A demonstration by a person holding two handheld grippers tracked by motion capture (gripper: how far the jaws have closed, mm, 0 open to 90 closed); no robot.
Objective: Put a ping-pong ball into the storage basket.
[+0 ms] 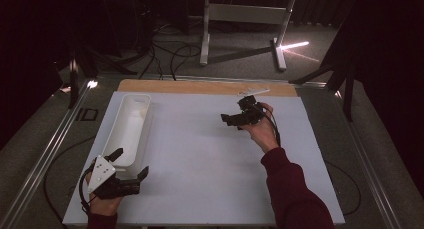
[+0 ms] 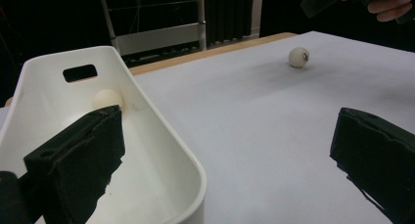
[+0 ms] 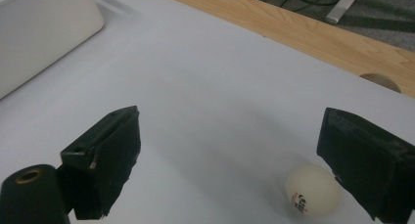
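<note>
Right tool (image 3: 230, 155) hangs wide open right over the ping-pong ball (image 3: 312, 189) on the far surface (image 3: 205, 87), probably lining up a grab, while the left tool (image 1: 131, 165) waits open and empty by the white bin (image 1: 127, 126).

Beyond my white surface (image 1: 210, 154) with its wooden edge (image 1: 200, 87) lies grey carpet (image 1: 240, 64), strewn with black cables (image 1: 170, 54). A white metal stand (image 1: 245, 19) rises there, dark curtains (image 1: 390, 64) around, a bright light streak (image 1: 295, 45) beside.
</note>
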